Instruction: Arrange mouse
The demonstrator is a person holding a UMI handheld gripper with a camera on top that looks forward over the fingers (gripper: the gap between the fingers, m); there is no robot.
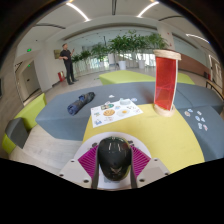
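The gripper (114, 166) pinched the black mouse (114, 155) between its two pink pads (88, 160), carried above the yellow table (160, 135) (probably for setting it down straight). Ahead lay a white sheet (116, 111). Bare yellow surface was before it, enough room, I judged. To the right a tall red-and-white container (165, 83) stood. Far behind, a person (66, 62) and plants (125, 44).

Yellow-and-grey table (165, 140), white paper sheet (117, 111), tall red-and-white container (165, 82), dark bundle (81, 102), small scattered pieces (198, 119)
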